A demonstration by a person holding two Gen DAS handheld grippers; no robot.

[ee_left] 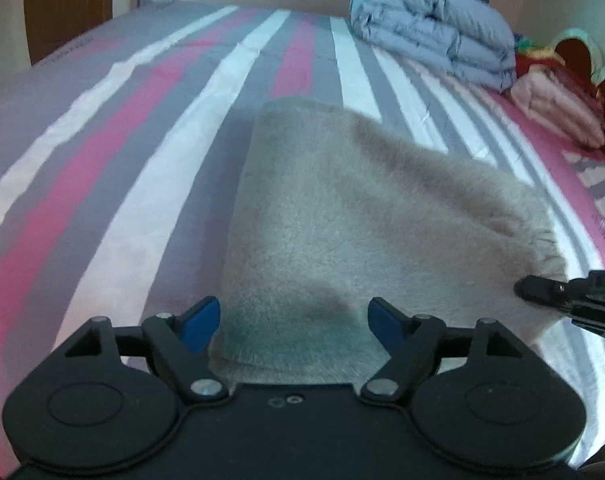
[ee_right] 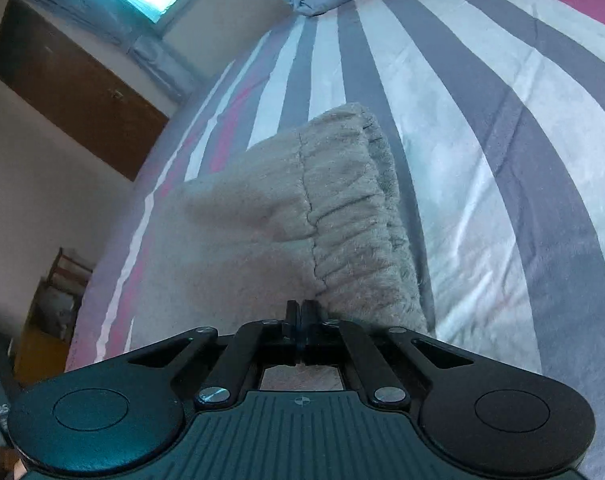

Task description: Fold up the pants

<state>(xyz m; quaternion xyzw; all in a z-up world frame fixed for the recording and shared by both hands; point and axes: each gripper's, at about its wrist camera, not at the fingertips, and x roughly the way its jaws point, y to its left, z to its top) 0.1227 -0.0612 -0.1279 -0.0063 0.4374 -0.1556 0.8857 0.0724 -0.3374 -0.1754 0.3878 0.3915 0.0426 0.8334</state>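
My left gripper (ee_left: 294,326) stands wide open above the near edge of the folded pants (ee_left: 342,220). My right gripper (ee_right: 301,322) is closed on the pants beside the waistband (ee_right: 354,216). The pants lie on the striped bed (ee_left: 122,140). Far behind is a folded blue blanket (ee_left: 434,36).

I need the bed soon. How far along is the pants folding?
The pants already lie as a compact folded bundle on the bed. The right gripper is shut at the waistband end; the left gripper hovers open over the near edge. Probably one last fold or tidying remains.
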